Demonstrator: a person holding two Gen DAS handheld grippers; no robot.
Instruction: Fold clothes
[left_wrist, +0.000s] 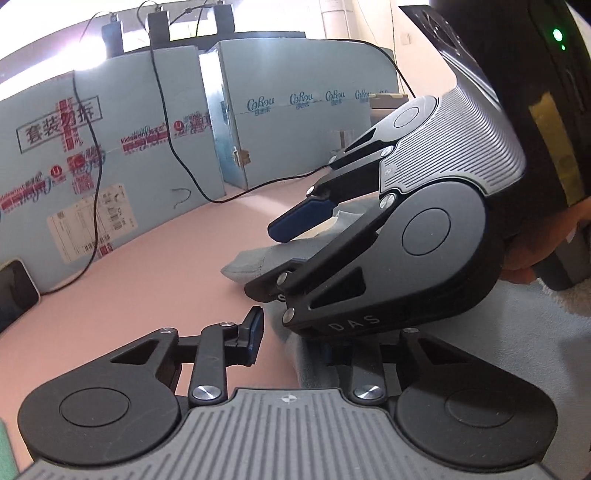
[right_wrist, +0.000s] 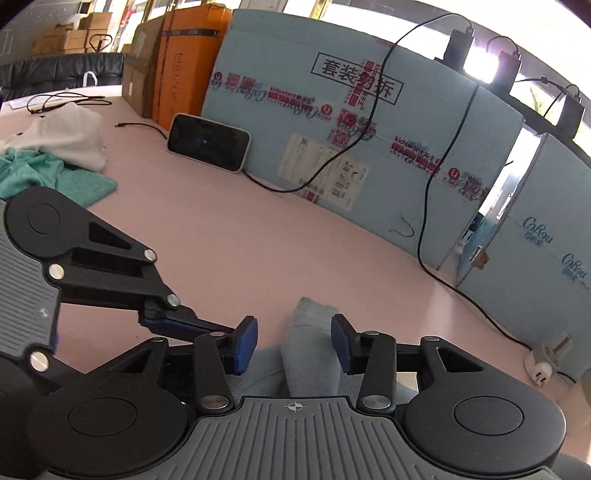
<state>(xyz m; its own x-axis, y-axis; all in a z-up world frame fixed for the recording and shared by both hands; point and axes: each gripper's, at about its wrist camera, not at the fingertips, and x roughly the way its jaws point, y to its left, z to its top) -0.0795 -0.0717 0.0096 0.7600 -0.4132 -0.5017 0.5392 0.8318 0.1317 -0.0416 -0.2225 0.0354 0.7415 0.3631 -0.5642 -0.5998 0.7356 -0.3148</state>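
A light blue-grey garment (right_wrist: 312, 354) lies on the pink table, a raised fold of it standing between the fingers of my right gripper (right_wrist: 293, 343), which is open around it. In the left wrist view the same garment (left_wrist: 255, 262) lies under and beyond the right gripper (left_wrist: 295, 254), whose jaws straddle it. My left gripper (left_wrist: 288, 328) is open at the garment's edge; its left pad (left_wrist: 255, 326) shows, the right finger is hidden behind the right gripper's body. The left gripper's finger (right_wrist: 192, 319) reaches in from the left in the right wrist view.
Light blue cardboard panels (right_wrist: 369, 147) wall the table's far side, with black cables (right_wrist: 428, 221) hanging over them. A phone (right_wrist: 208, 142) leans on the panel. A green cloth (right_wrist: 55, 173) and a white cloth (right_wrist: 70, 136) lie far left. A white plug (right_wrist: 546, 358) lies at right.
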